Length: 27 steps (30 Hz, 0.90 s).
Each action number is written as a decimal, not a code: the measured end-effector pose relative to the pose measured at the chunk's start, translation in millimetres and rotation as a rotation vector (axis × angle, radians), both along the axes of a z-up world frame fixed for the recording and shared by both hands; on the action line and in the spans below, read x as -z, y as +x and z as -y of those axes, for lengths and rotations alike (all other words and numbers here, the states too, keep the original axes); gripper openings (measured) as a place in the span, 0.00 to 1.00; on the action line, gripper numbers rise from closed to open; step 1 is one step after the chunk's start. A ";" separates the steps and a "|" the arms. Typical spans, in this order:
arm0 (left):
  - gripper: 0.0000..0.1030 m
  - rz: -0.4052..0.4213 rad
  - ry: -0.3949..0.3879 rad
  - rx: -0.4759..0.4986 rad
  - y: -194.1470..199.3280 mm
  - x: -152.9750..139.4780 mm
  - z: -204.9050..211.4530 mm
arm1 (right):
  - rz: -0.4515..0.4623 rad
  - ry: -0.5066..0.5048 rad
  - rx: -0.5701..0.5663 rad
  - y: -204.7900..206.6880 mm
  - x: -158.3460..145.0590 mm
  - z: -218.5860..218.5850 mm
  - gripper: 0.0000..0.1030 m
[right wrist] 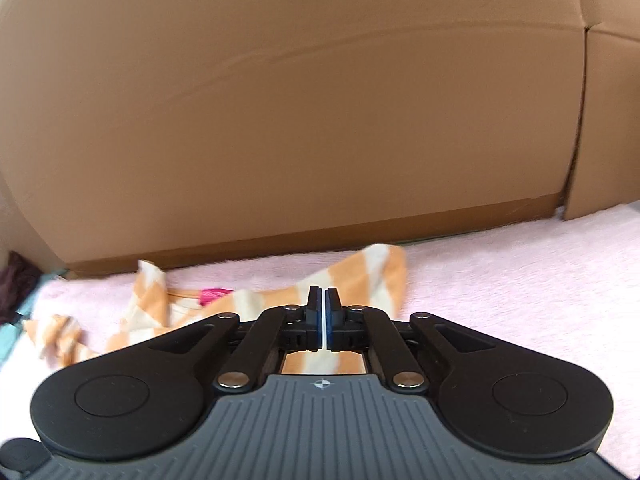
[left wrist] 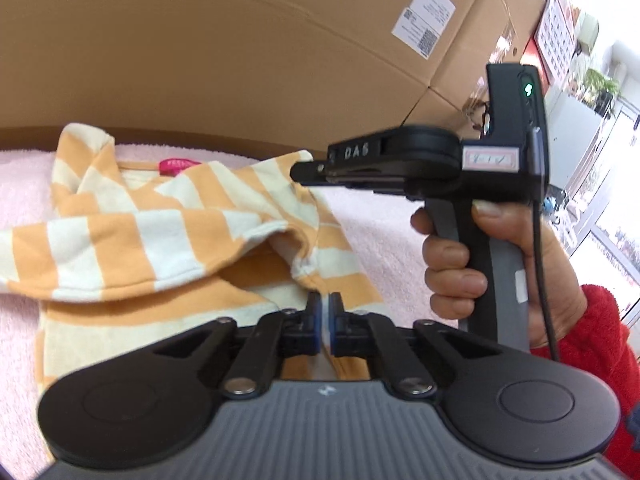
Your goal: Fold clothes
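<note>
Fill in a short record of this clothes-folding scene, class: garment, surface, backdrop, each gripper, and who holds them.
garment: orange-and-white striped top, crumpled, pink neck label
surface: pink fluffy cloth under the top
backdrop: large cardboard box with a white sticker
left gripper: jaws shut, at the top's hem; a grip is not clear
right gripper: jaws shut, over the striped fabric
holder: hand on the right gripper's handle, red sleeve

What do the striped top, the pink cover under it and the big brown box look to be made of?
Orange-and-cream striped top: soft knit, probably cotton; it creases limply. Pink cover: fluffy fleece or towelling, matt nap. Brown box: matt corrugated cardboard, with creases and a paper label.
</note>
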<state>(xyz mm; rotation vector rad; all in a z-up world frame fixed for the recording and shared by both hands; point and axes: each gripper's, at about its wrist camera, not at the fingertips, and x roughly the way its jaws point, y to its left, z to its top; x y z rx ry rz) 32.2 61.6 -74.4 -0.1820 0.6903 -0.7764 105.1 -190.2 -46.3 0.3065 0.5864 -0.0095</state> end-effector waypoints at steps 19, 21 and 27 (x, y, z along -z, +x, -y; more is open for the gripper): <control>0.06 -0.076 0.003 -0.052 15.3 -0.2 -7.4 | 0.017 0.005 -0.019 7.9 11.0 -9.0 0.18; 0.17 -0.069 0.021 -0.039 8.1 -6.1 -6.7 | 0.009 -0.024 -0.019 9.9 14.0 -13.1 0.19; 0.23 0.004 0.083 0.055 -36.5 -17.0 1.1 | 0.010 -0.043 -0.022 9.9 14.7 -16.8 0.20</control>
